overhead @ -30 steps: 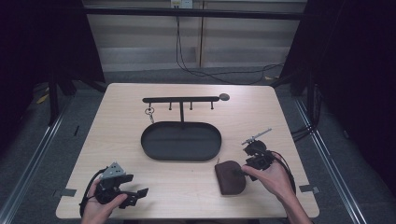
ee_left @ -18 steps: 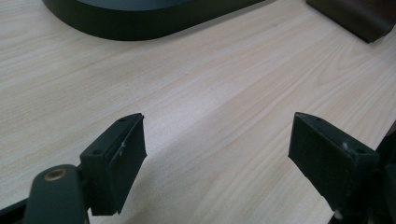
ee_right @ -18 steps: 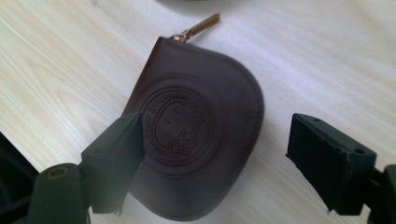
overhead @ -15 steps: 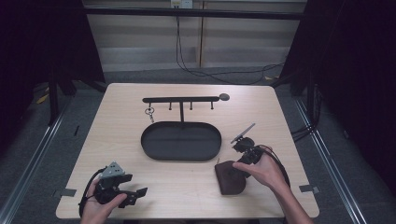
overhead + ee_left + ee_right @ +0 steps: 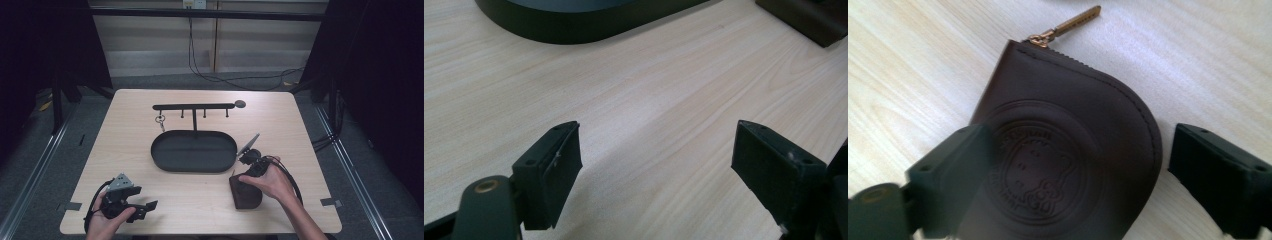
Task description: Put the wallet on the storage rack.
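Observation:
A dark brown leather zip pouch (image 5: pixel 246 194) lies on the table near its front right, embossed with a round emblem (image 5: pixel 1040 165) and with a brass zipper pull (image 5: pixel 1070 22). My right gripper (image 5: pixel 243 177) hangs just over the pouch's far end. Its jaws stand open, one on each side of the pouch (image 5: pixel 1073 165), and do not touch it. At the table's front left my left gripper (image 5: pixel 142 198) is held low over bare wood. It is open (image 5: pixel 656 150), with nothing between its pads.
A black oval tray (image 5: pixel 165 164) sits mid-table, just left of the pouch; its wall (image 5: pixel 589 27) lies ahead of my left gripper. Behind it stands a black hook rack (image 5: pixel 194 106) with a key ring (image 5: pixel 160 120) hanging at its left end.
My right gripper has moved left from beside the pouch to just over it, near the tray's right end. The left gripper has hardly moved.

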Demonstrator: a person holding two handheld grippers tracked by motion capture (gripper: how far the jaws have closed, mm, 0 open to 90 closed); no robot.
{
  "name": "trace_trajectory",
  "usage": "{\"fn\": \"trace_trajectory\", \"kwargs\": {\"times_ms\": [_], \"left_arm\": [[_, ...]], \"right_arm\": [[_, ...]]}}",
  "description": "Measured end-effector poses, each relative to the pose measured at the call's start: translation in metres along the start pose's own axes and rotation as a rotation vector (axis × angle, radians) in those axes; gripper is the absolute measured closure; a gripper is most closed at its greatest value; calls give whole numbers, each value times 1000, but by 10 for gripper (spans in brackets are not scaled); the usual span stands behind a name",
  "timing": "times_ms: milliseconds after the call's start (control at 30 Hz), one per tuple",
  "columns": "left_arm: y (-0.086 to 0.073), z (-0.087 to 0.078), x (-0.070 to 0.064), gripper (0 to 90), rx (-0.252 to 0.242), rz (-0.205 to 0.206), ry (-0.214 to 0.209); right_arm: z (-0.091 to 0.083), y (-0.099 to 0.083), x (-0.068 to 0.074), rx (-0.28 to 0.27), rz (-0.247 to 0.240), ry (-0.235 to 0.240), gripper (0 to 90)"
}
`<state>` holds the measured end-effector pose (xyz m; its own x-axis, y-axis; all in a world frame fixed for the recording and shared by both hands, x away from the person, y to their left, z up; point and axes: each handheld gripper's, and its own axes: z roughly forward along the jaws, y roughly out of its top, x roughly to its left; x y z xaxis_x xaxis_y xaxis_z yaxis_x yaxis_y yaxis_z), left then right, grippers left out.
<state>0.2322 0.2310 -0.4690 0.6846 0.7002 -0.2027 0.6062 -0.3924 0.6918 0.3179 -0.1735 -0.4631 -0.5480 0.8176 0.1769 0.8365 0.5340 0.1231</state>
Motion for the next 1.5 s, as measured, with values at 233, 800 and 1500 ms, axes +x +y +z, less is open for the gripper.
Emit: {"fn": "trace_trajectory", "kwargs": {"times_ms": [233, 800, 1500], "left_arm": [[0, 0, 0, 197, -3, 0, 0], [0, -2, 1, 197, -9, 4, 2], [-1, -6, 3, 197, -24, -3, 10]], "right_arm": [[4, 2, -6, 16, 17, 51, 80], [-4, -5, -27, -21, 97, 177, 346], [-28, -2, -25, -58, 101, 115, 630]]}}
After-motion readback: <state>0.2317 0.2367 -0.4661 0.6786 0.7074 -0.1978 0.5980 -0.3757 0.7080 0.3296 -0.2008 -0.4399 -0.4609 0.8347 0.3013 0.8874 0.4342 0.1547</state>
